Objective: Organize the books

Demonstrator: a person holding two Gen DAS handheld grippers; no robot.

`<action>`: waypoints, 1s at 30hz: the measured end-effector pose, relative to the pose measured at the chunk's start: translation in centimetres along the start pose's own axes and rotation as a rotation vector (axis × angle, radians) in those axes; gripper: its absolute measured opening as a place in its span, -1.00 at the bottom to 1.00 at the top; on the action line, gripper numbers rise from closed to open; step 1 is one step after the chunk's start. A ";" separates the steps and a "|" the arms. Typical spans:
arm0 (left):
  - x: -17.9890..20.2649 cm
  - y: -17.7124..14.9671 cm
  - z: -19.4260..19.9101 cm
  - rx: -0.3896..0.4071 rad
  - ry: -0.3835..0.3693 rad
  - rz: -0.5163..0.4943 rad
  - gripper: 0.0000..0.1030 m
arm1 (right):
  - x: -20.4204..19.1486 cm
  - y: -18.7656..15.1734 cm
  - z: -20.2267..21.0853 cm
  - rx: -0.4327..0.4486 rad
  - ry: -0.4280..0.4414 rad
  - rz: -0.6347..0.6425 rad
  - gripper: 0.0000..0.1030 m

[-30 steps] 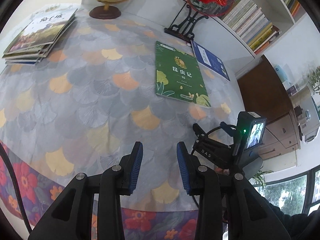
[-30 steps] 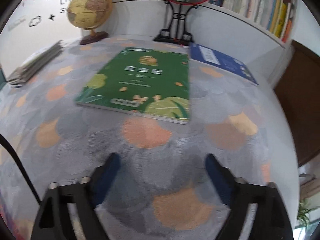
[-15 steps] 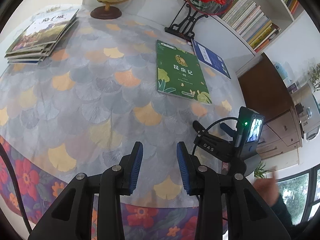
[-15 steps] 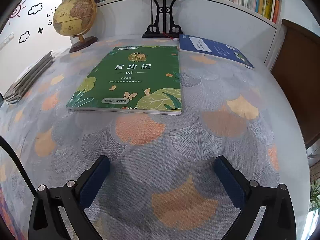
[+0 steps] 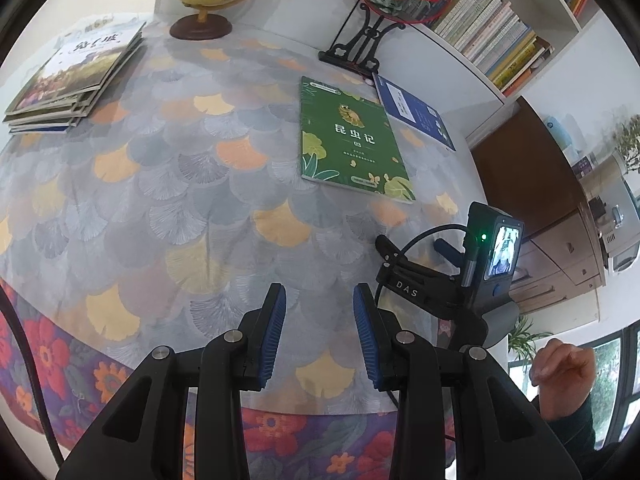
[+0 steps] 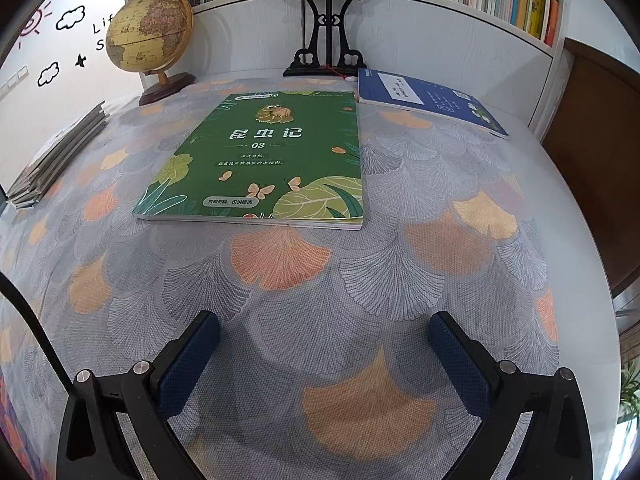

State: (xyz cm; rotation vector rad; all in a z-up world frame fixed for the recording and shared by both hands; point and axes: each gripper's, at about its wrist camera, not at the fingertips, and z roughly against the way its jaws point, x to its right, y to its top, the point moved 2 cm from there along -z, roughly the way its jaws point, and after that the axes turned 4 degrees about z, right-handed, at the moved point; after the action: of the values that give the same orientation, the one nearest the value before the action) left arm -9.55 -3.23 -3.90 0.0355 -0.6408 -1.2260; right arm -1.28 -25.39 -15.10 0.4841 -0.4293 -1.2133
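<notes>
So my right gripper (image 6: 324, 356) is spread wide with nothing in it, hovering over the tablecloth (image 6: 400, 280) just short of the green insect book (image 6: 260, 160). Blue book (image 6: 428, 98) lies beside that one's far corner (by the fan stand (image 6: 326, 36)). Left gripper (image 5: 319, 332) is narrowly parted, empty too.
</notes>
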 end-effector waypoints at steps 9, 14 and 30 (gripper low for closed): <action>-0.3 0.1 -0.5 -0.002 0.016 0.016 -0.37 | 0.0 0.0 0.0 0.000 0.000 0.000 1.00; -0.1 0.8 -0.8 -0.001 0.027 0.006 -0.37 | 0.0 0.0 0.0 0.001 -0.001 0.000 1.00; 1.0 9.4 -7.2 -0.071 -0.034 -0.102 -0.37 | -0.1 0.5 -0.1 -0.132 0.051 0.046 1.00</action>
State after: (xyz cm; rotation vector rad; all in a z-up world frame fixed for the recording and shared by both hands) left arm 2.16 -2.99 -6.05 -0.0123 -0.6309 -1.3499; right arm -0.86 -25.17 -14.90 0.3885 -0.3129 -1.1744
